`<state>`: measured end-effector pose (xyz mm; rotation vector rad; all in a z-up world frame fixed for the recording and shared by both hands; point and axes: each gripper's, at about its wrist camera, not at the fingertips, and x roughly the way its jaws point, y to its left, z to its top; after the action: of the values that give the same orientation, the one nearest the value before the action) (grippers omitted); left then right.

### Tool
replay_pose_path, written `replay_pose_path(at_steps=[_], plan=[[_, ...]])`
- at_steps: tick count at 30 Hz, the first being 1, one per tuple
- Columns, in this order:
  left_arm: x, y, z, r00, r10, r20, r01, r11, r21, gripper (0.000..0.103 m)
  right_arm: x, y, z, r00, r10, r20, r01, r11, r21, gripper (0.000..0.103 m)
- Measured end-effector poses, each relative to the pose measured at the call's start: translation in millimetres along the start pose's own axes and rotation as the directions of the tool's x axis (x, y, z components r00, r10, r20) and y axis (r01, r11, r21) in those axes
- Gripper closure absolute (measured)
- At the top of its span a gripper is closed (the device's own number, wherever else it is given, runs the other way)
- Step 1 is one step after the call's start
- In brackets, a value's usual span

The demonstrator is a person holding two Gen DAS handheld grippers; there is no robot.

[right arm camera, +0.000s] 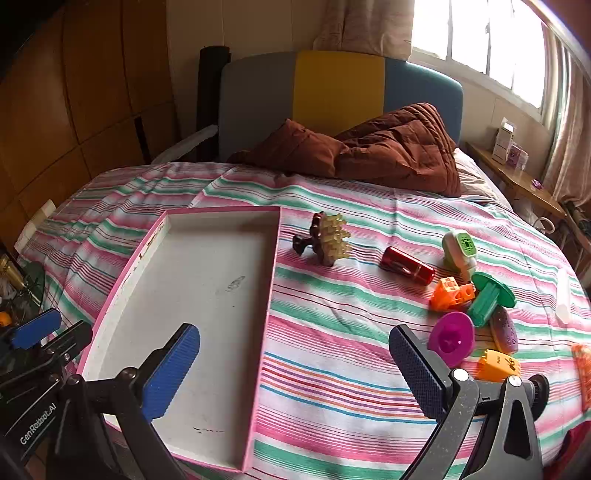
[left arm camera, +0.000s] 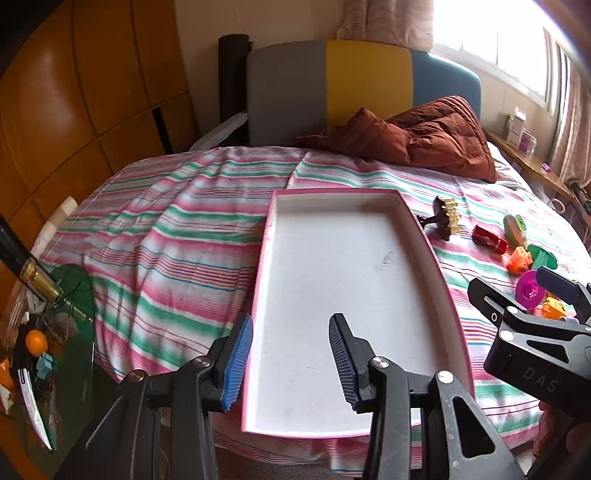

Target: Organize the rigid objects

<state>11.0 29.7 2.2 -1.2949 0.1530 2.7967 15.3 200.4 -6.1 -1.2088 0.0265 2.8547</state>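
Toys (right arm camera: 458, 291) and tray (right arm camera: 266, 295) lie on striped bedspread (right arm camera: 351, 369).

Striped bed (right arm camera: 351, 295), tricolour headboard (right arm camera: 340, 88), bright window (right arm camera: 476, 33), perhaps wooden wardrobe (left arm camera: 74, 110).

White tray (left arm camera: 351, 258) with pink rim lies flat on striped bedspread (left arm camera: 166, 240), nothing in it. Left hand-held gripper (left arm camera: 291, 358) over tray's near end, jaws parted, nothing between; left pad outside tray's left rim, right pad over tray floor. Right hand-held gripper (left arm camera: 524, 295) right of tray, above toys. Right of tray on bedspread: brown comb (left arm camera: 445, 219), red car (left arm camera: 489, 238), orange block (left arm camera: 519, 260), green piece (left arm camera: 543, 256), magenta disc (left arm camera: 530, 291). Brown quilt (left arm camera: 424, 136) beyond tray's far end.
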Motion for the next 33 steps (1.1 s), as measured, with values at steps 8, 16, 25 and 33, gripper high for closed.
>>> replay_pose_path(at_steps=[8, 16, 25, 33], plan=[[-5.8, -27.6, 7.9, 0.998, -0.066, 0.011, 0.066, 0.997, 0.034, 0.06, -19.0, -25.3, -0.6, 0.998, -0.045, 0.034, 0.043, 0.999, 0.032, 0.0], [-15.2, -63.2, 12.7, 0.992, -0.121, 0.044, 0.115, 0.988, 0.107, 0.06, -35.0, -54.1, -4.7, 0.99, -0.12, 0.067, 0.113, 0.988, 0.103, 0.0], [-15.0, -98.9, 10.4, 0.941, -0.339, 0.002, 0.334, 0.928, 0.167, 0.06, -44.0, -104.0, -19.4, 0.978, -0.208, 0.031, 0.198, 0.959, 0.202, 0.0], [-13.1, -126.0, 3.3, 0.904, -0.422, -0.073, 0.428, 0.879, 0.21, 0.06, -56.4, -154.3, -33.3, 0.969, -0.248, -0.012, 0.244, 0.941, 0.234, 0.0]])
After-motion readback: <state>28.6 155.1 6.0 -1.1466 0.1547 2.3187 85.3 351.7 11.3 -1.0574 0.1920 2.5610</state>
